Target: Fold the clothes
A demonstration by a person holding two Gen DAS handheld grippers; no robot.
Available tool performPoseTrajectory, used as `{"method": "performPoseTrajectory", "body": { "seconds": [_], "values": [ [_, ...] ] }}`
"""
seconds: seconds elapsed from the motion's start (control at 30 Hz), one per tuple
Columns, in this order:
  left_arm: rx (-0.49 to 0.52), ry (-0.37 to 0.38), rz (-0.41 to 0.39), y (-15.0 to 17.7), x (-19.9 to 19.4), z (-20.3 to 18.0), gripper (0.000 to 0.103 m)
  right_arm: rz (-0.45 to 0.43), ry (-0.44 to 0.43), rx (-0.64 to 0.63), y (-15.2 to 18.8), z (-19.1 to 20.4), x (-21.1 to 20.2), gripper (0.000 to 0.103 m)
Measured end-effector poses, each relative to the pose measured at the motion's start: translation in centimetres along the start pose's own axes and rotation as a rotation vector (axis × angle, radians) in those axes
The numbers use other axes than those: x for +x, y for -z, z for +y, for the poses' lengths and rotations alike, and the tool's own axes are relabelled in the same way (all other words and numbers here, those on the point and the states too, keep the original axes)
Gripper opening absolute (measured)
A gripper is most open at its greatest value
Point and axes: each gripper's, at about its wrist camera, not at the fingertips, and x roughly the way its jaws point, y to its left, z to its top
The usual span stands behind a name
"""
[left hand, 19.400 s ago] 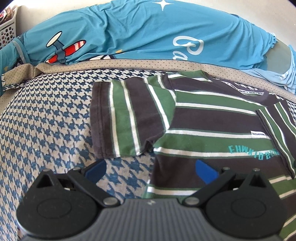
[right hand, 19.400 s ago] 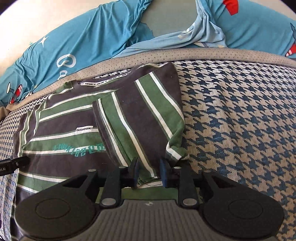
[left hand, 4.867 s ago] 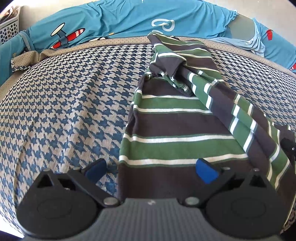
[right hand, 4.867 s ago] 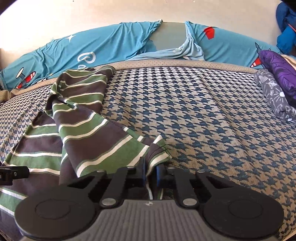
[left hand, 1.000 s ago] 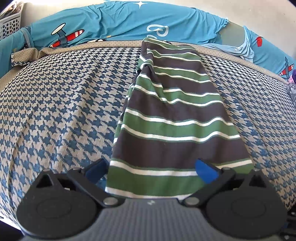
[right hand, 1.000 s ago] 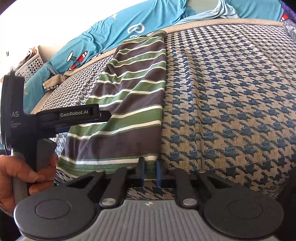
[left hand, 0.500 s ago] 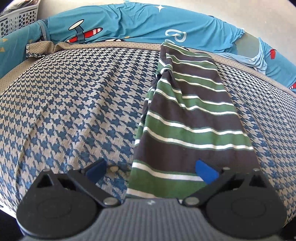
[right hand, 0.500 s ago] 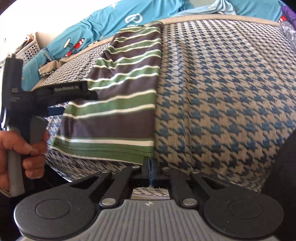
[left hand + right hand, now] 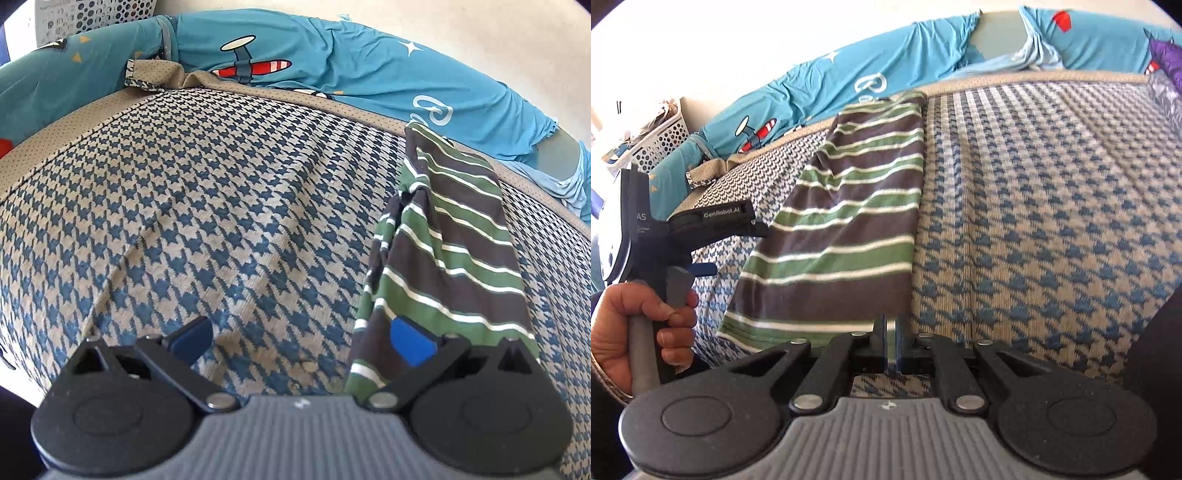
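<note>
Striped shirt [image 9: 846, 229] folded lengthwise on the houndstooth bedcover [image 9: 1034, 206], my right gripper [image 9: 891, 347] closed at its near hem — nothing visibly pinched, my left gripper [image 9: 299, 338] open — beside the shirt's edge.

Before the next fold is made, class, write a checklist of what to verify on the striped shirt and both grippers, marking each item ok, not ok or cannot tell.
1. Left gripper open: ok.
2. Left gripper over the striped shirt: not ok, only one finger overlaps its edge.
3. Right gripper shut: ok.
4. Right gripper pinching the hem: cannot tell.
5. Shirt lies as one long strip: ok.
6. Bedspread beside the shirt bare: ok.
</note>
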Motion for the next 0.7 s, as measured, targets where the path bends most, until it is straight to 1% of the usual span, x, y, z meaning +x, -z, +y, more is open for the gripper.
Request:
{"method": "performPoseTrajectory", "body": {
  "seconds": [0.07, 0.1, 0.17, 0.27, 0.4, 0.5, 0.6, 0.67, 0.7],
  "values": [
    [-0.011, -0.018, 0.004, -0.2, 0.1, 0.5, 0.103, -0.029, 0.017, -0.005, -0.3, 0.0, -0.4, 0.010],
    [-0.023, -0.012, 0.011, -0.3, 0.2, 0.7, 0.103, -0.042, 0.016, -0.006, -0.4, -0.1, -0.6, 0.010],
    [-0.042, 0.009, 0.023, -0.5, 0.2, 1.0, 0.103, -0.037, -0.029, -0.009, -0.7, 0.1, -0.5, 0.011],
    [-0.022, 0.031, 0.025, -1.2, 0.2, 0.4, 0.103, -0.016, -0.112, -0.087, -0.9, 1.7, 0.3, 0.011],
    [0.040, 0.044, 0.004, -2.8, -0.1, -0.7, 0.103, 0.009, -0.208, -0.207, -1.1, 4.1, 1.4, 0.011],
    [0.098, 0.048, -0.011, -3.8, 0.0, -1.4, 0.103, 0.026, -0.233, -0.257, -1.1, 5.6, 2.7, 0.011],
    [0.149, 0.044, -0.018, -4.7, 0.2, -1.6, 0.103, 0.049, -0.257, -0.273, -1.3, 6.3, 4.1, 0.011],
    [0.165, 0.050, -0.013, -5.4, 0.4, -1.3, 0.103, 0.063, -0.272, -0.294, -1.1, 6.9, 4.8, 0.012],
    [0.170, 0.052, -0.012, -5.7, 0.6, -1.1, 0.103, 0.069, -0.279, -0.307, -1.1, 7.2, 5.2, 0.014]
  ]
}}
